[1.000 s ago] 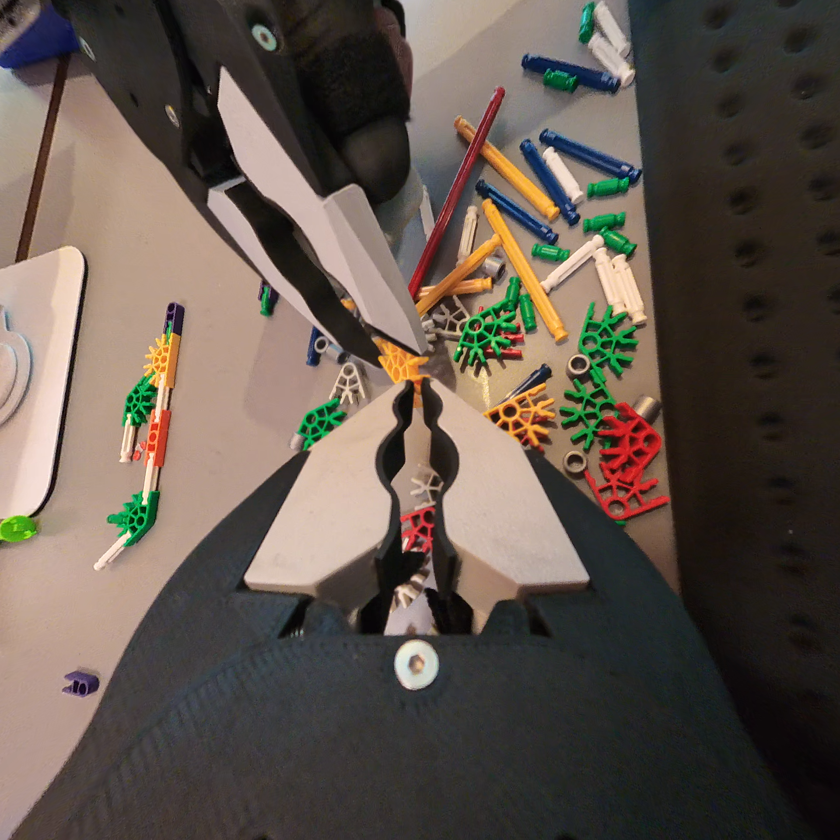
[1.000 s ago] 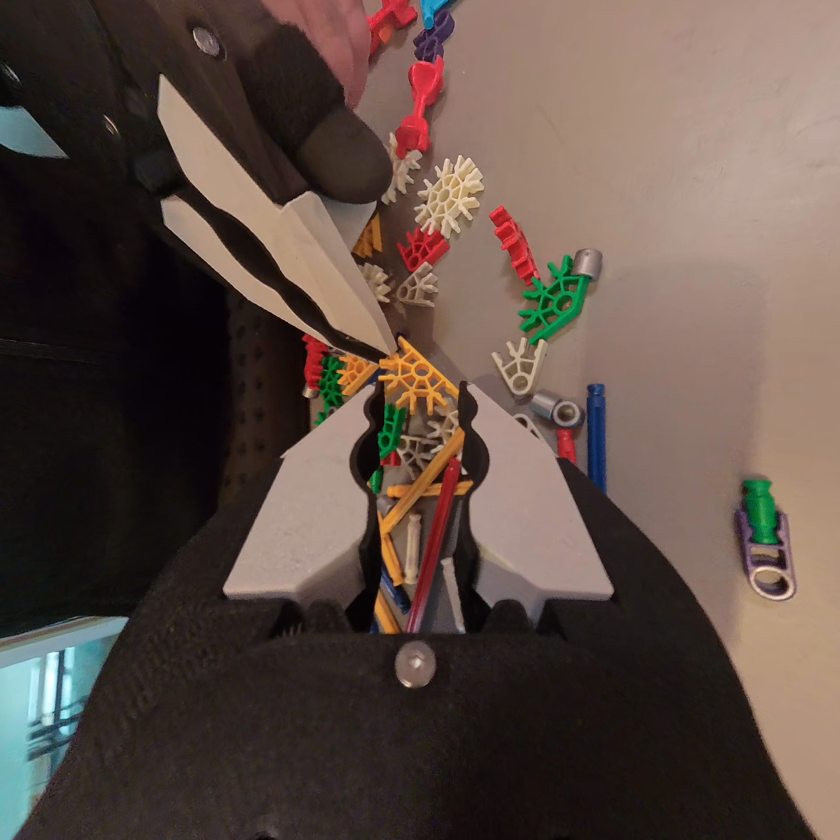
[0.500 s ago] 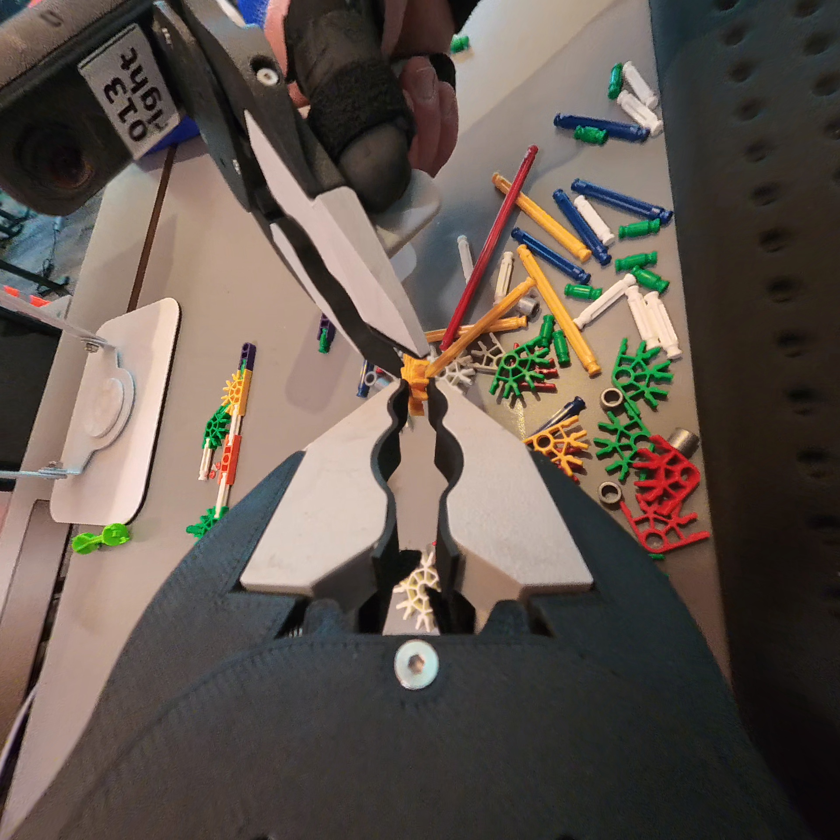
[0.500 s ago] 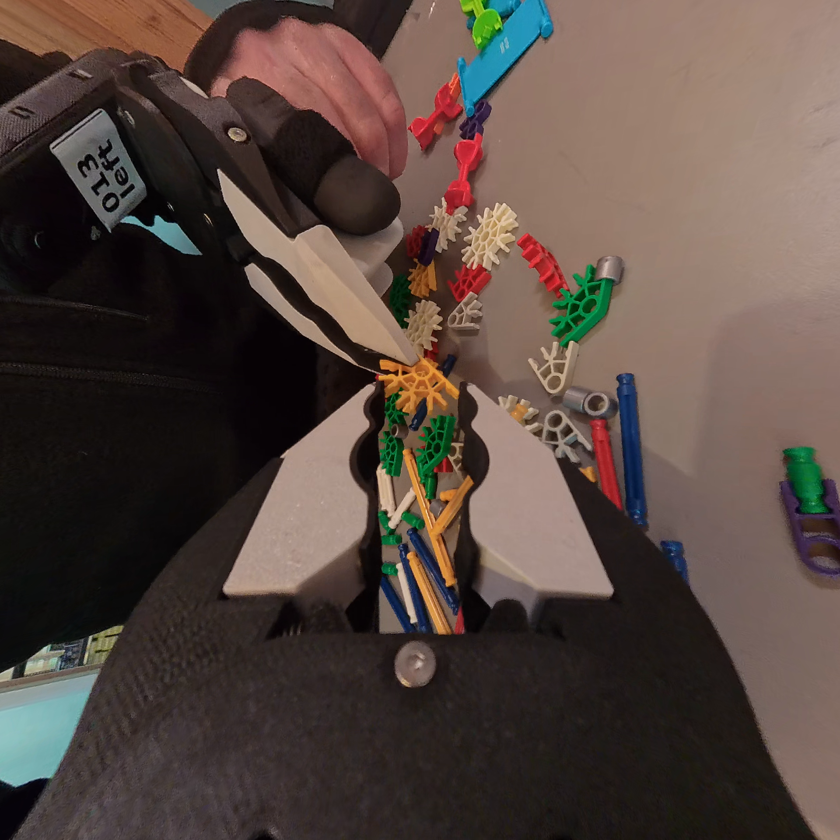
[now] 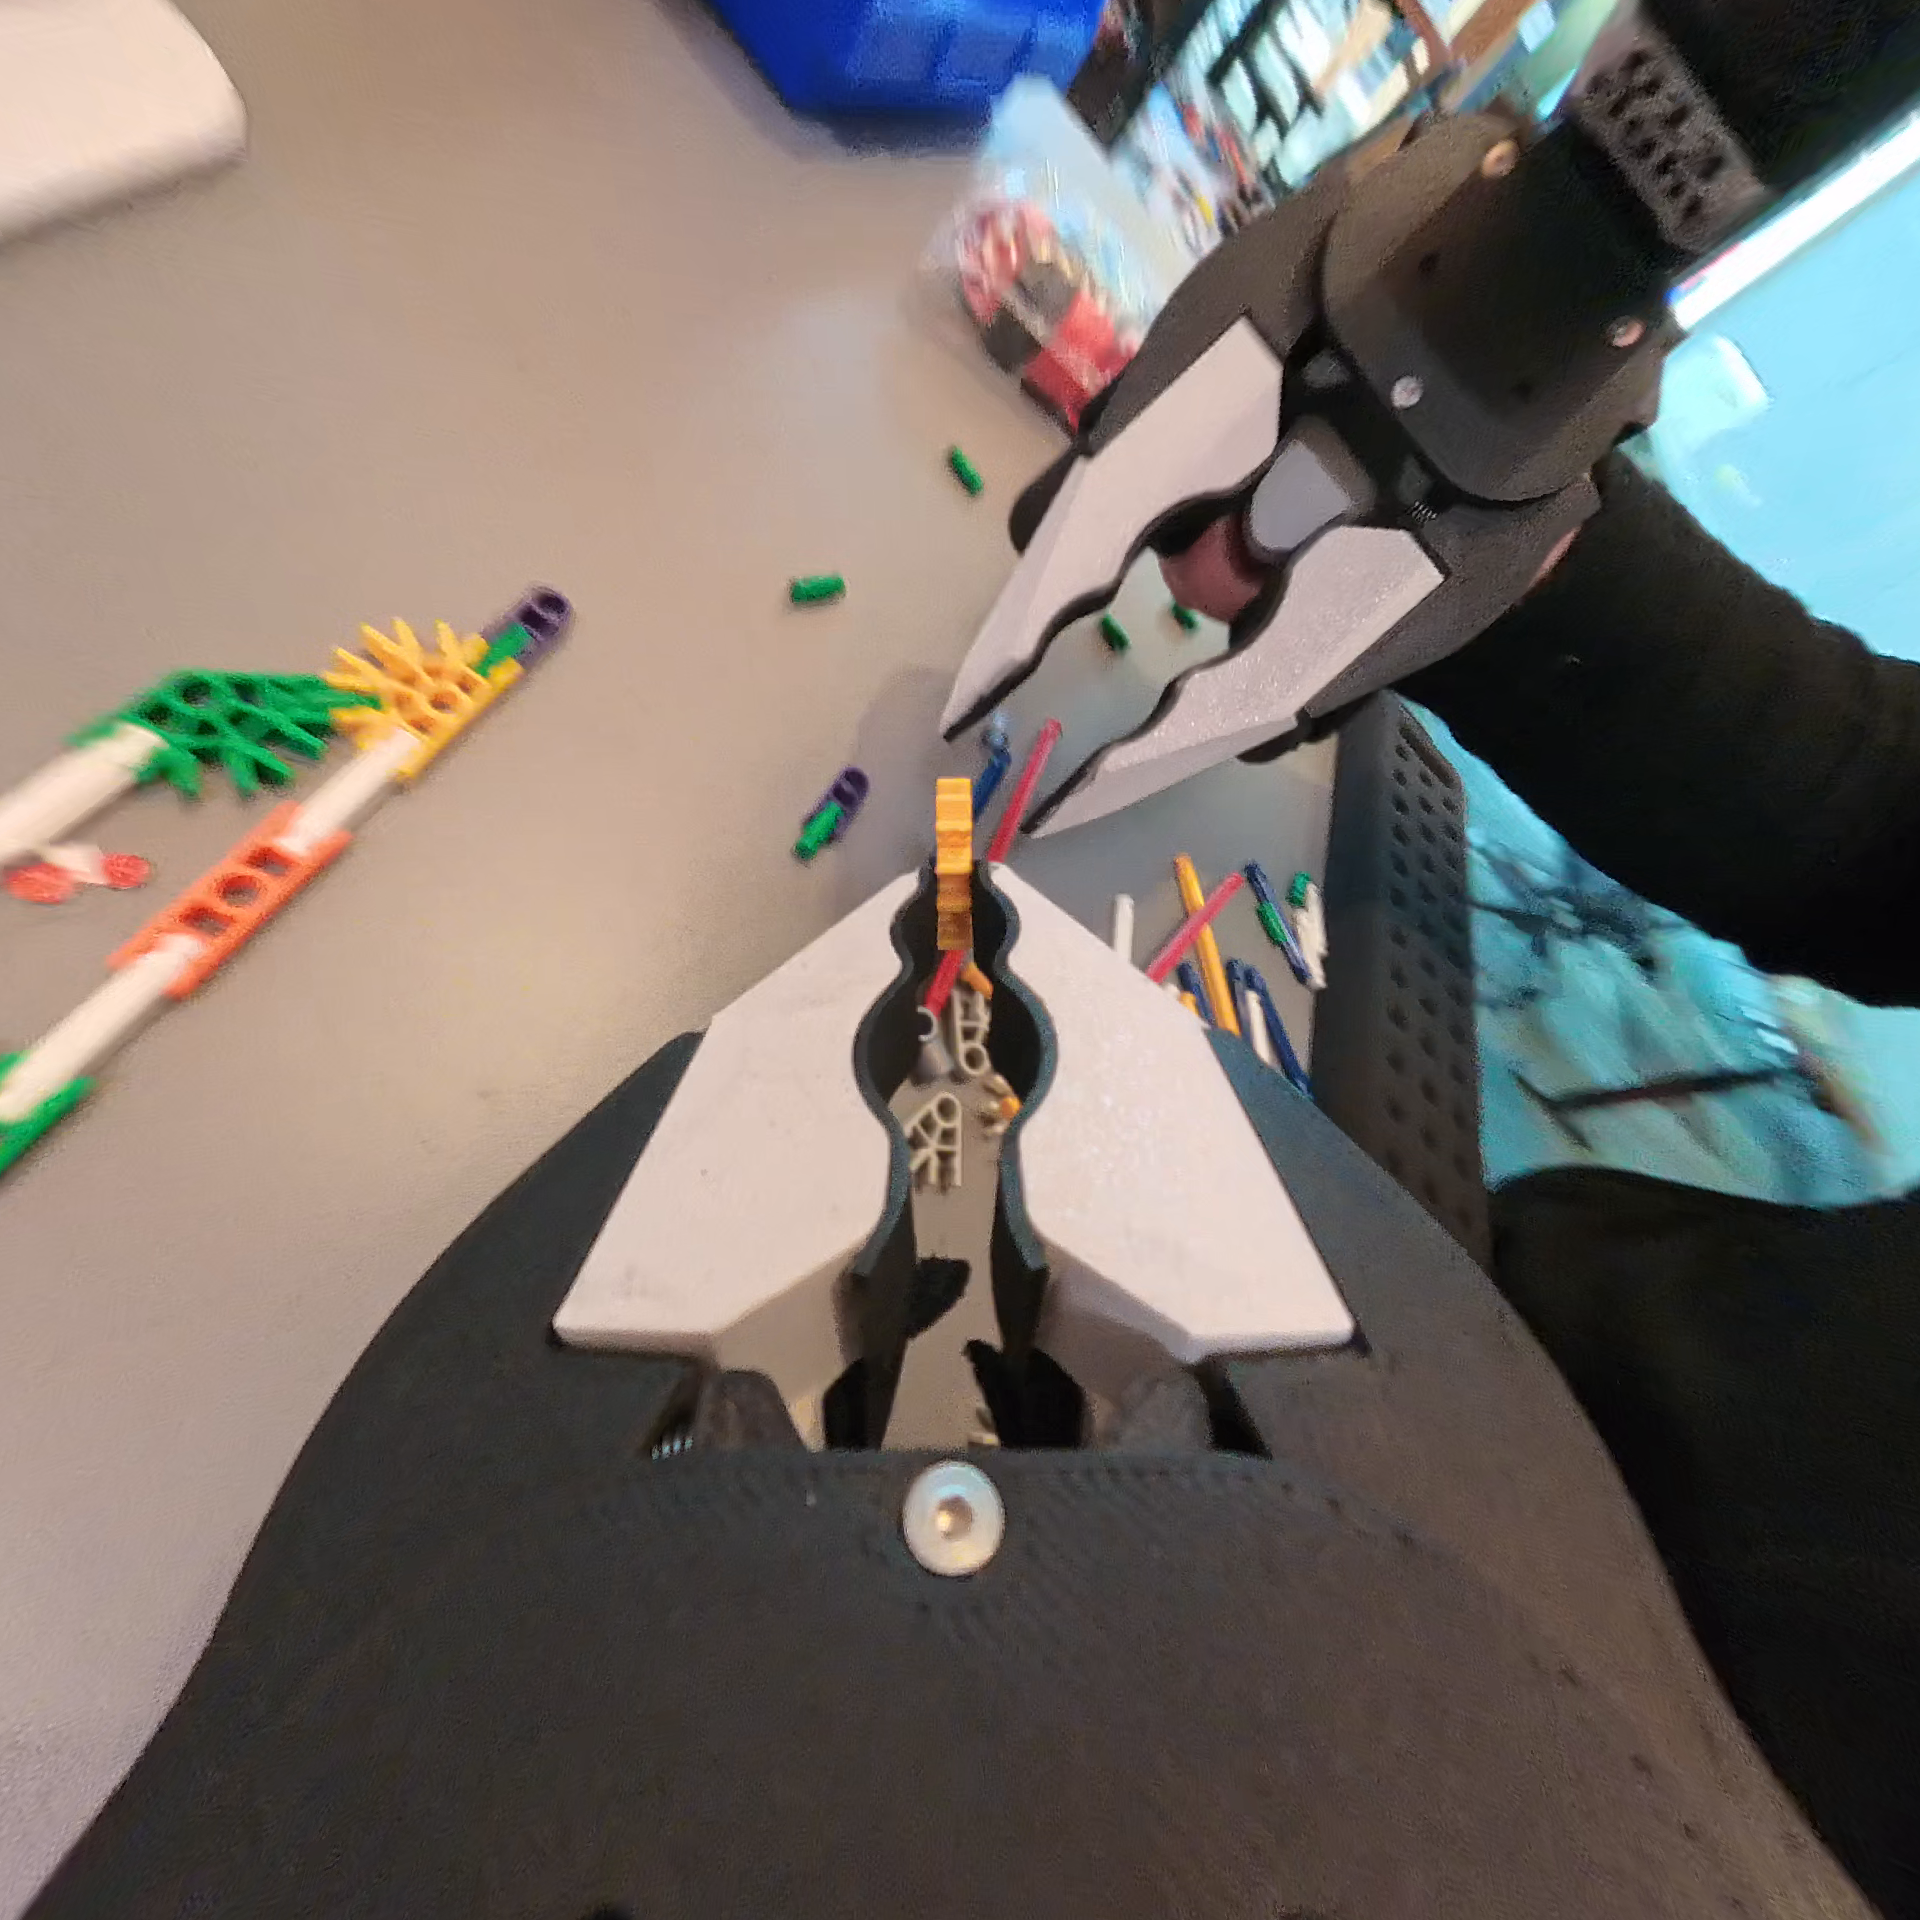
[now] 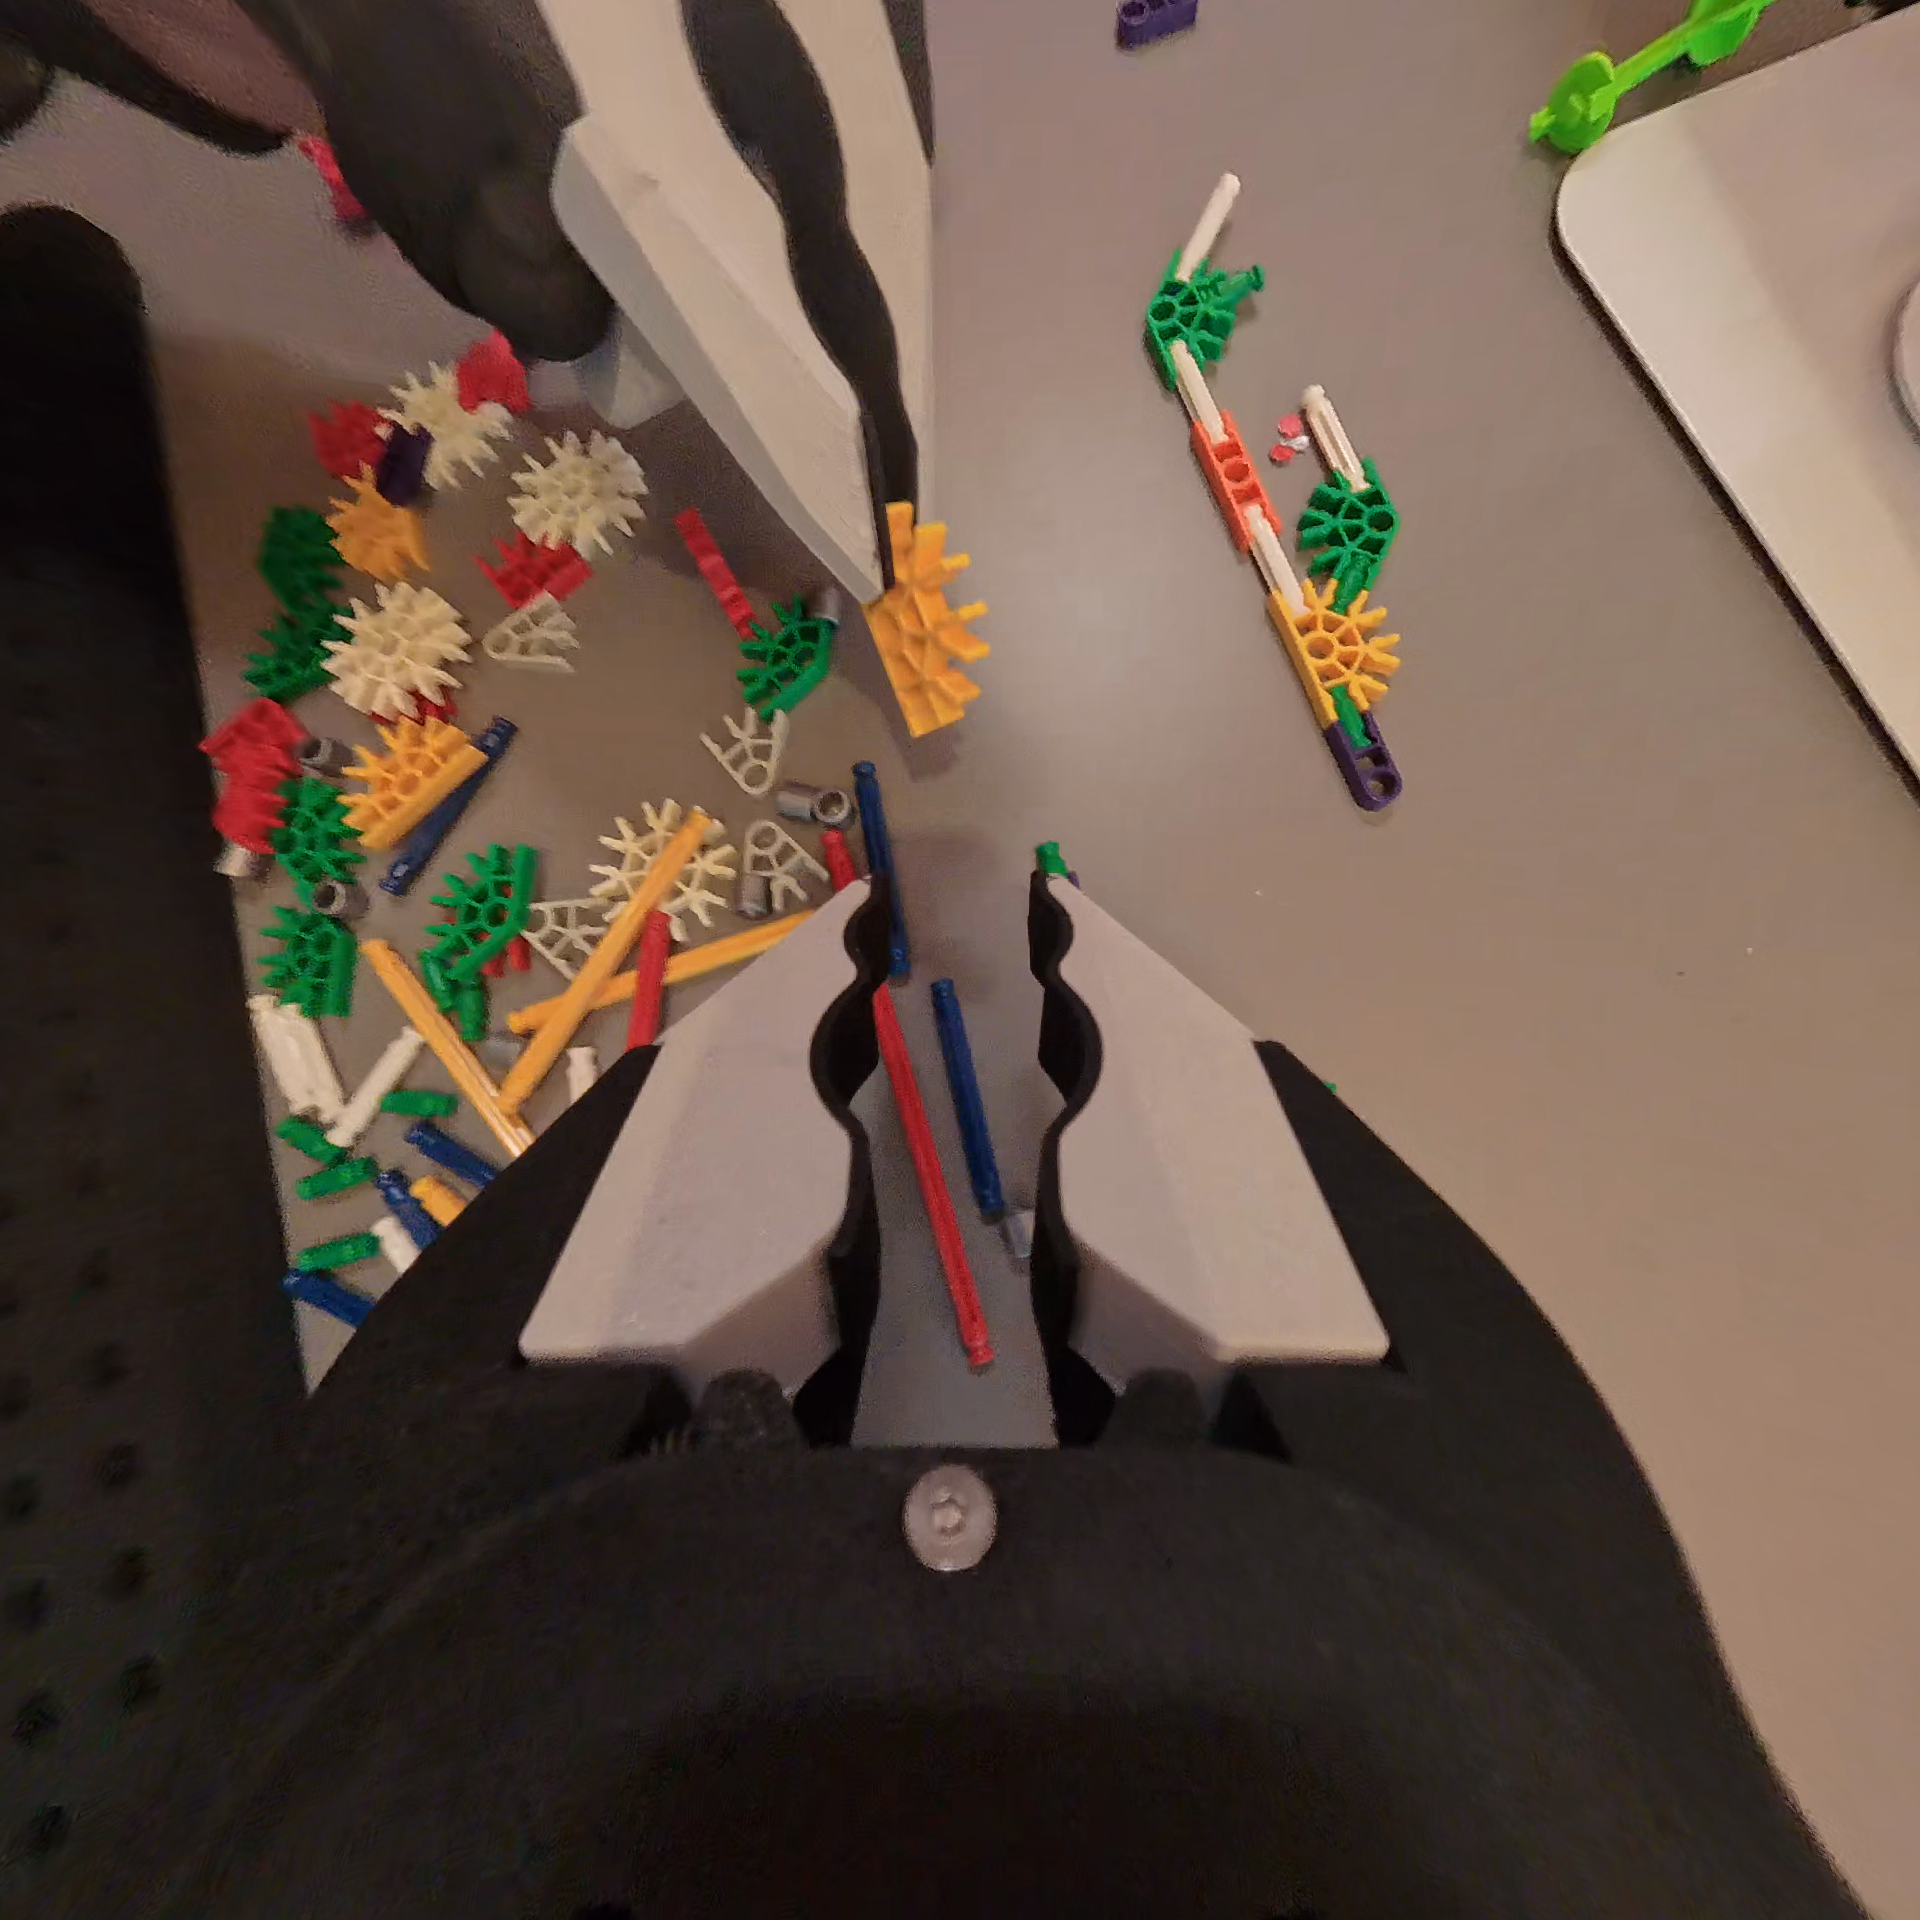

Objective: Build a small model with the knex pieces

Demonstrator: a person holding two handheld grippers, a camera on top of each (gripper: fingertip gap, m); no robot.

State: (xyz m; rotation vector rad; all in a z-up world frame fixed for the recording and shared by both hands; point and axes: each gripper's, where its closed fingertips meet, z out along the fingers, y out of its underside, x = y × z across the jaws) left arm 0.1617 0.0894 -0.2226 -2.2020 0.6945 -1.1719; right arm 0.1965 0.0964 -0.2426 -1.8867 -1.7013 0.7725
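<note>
The flat yellow plastic connector piece with spokes (image 5: 953, 847) is pinched at its edge between the tips of the left gripper (image 5: 953, 883), whose fingers are pressed together on it, and it is held up in the air above the grey table (image 6: 1507, 987). The right gripper (image 6: 956, 883) is held a little way off, with its fingers apart and nothing between them; a long thin red plastic rod (image 6: 930, 1174) and a short blue plastic rod (image 6: 966, 1101) are seen lying on the table under the gap. Only a small bit of the yellow piece is held, so it could be twisted or dropped if it is bumped or if the hold is loosened. If it falls, it could be lost in the pile of small coloured plastic building pieces (image 6: 436, 779) below, where other yellow pieces look much the same. The built strip of white rods and green, orange and yellow pieces (image 6: 1288, 540) lies well apart on the table, so it is not likely to be knocked. Half a second ago the yellow piece was held by both grippers at once, tip to tip, close over the pile. Now it is held by the left gripper alone, the right one has been opened and pulled back, and both have been lifted and turned, so more of the room is seen in the left wrist view.
</note>
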